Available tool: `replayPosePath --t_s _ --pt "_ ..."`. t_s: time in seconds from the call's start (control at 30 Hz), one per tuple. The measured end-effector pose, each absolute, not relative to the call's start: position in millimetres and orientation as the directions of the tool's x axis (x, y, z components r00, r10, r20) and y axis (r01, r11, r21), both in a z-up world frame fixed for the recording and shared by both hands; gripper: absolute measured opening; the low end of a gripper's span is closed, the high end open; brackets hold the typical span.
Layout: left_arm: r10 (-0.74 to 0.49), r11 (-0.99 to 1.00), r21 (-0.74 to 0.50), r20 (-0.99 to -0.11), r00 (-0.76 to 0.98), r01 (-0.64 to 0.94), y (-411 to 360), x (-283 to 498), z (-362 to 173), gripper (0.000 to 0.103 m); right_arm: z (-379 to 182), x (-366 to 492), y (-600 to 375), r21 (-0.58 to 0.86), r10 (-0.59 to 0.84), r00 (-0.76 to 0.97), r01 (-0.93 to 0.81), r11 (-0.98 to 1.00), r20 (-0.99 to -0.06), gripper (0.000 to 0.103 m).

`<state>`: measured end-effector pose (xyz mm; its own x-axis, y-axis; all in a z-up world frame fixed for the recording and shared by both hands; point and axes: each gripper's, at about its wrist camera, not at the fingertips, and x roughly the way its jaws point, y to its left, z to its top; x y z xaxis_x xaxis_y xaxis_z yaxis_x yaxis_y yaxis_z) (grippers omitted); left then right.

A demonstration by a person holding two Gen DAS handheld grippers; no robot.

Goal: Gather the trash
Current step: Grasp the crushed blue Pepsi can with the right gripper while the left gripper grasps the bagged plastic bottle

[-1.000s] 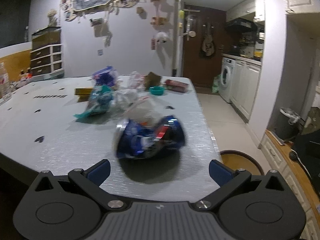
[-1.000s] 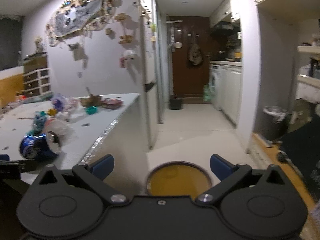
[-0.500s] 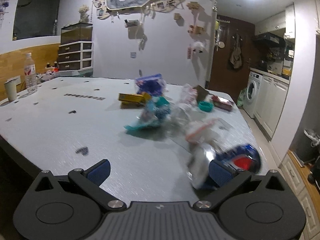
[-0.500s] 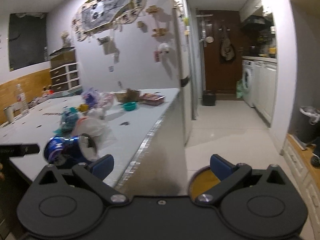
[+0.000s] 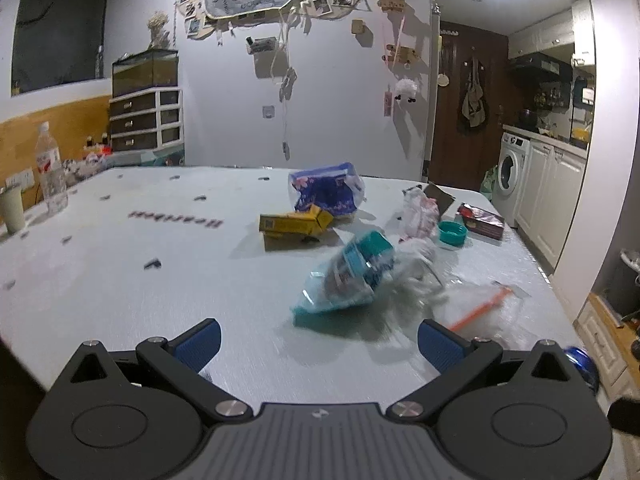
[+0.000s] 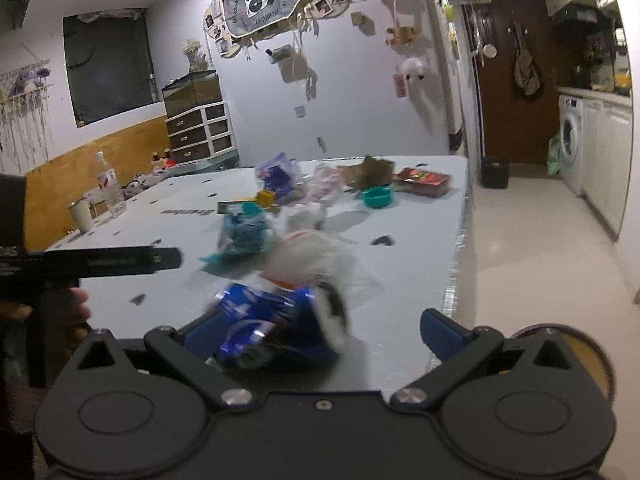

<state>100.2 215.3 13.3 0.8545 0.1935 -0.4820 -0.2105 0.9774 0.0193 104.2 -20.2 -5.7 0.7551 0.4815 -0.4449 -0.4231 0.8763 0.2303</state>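
Your right tool (image 6: 316,332), jaws spread and empty, is nearer the crushed blue drink can (image 6: 276,328).
Can lies at eleven o'clock, long axis crosswise on the counter (image 6: 400,272).

A blue crushed can (image 6: 276,328) sits beside a teal wrapper (image 5: 352,276) and yellow carton (image 5: 294,222) on the pale grey desk (image 5: 120,280).

Bare table (image 5: 120,280) leftward; teal wrapper (image 5: 348,280) and yellow carton (image 5: 294,222) ahead, bottle (image 5: 50,168) far left.

On the table (image 5: 120,272), the can (image 6: 276,328) lies nearest the edge, bag (image 6: 244,232) behind it, box (image 5: 294,224) farther back.
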Motion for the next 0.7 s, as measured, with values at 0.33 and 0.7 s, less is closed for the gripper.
replayPosePath --t_s 0.33,0.7 --pt "0.13 0.992 0.07 -0.488 0.863 -0.11 224 153 23 0.103 -13 122 42 0.169 0.408 0.768 -0.376 0.911 -0.493 0.103" --pt "0.034 0.987 0.15 -0.519 0.854 0.053 208 211 -3 0.103 -27 138 45 0.155 0.326 0.766 -0.29 0.944 -0.555 0.103"
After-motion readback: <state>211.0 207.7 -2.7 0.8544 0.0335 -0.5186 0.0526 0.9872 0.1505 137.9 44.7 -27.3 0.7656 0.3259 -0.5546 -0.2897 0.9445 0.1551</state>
